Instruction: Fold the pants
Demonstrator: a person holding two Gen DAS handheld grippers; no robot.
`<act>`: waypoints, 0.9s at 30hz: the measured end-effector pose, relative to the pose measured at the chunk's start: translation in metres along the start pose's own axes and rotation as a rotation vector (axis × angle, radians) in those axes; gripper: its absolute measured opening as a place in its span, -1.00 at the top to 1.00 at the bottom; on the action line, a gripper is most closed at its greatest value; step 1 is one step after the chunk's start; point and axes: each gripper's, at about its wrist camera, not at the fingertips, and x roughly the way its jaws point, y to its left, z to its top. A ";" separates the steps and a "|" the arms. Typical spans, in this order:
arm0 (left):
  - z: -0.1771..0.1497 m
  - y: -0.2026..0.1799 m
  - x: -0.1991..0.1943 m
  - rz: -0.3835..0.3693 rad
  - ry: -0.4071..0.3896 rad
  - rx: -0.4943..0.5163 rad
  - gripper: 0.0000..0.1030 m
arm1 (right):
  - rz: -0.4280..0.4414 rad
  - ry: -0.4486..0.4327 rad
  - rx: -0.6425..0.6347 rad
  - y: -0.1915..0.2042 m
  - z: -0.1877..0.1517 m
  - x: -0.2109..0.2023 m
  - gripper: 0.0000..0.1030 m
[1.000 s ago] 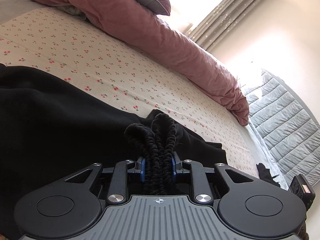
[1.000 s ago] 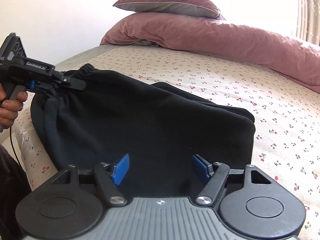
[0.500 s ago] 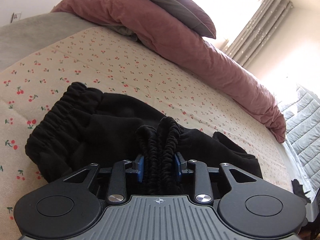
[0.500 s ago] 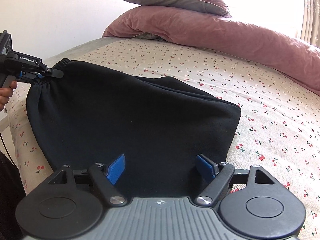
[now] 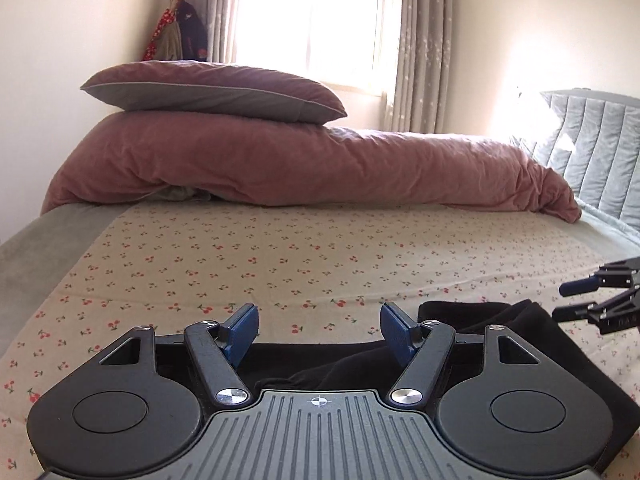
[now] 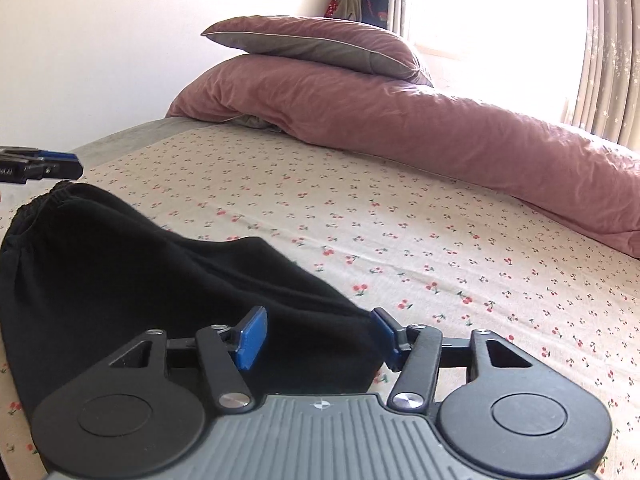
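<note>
Left wrist: left gripper (image 5: 318,330) opening, nothing between; right gripper (image 6: 318,336) closing around pants (image 6: 120,264) edge on the bed (image 6: 440,240).

No legible text, labels, or numbers

Ahead of the gripper, a pink duvet (image 5: 304,164) lies bunched across the cherry-print bed sheet (image 5: 280,264), with a pillow (image 5: 216,92) on top; beyond, curtains (image 5: 420,44) frame a bright window (image 5: 312,20).
</note>
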 end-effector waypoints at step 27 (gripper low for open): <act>-0.050 -0.016 0.026 0.256 0.075 0.173 0.55 | -0.283 -0.026 -0.190 0.020 -0.031 0.061 1.00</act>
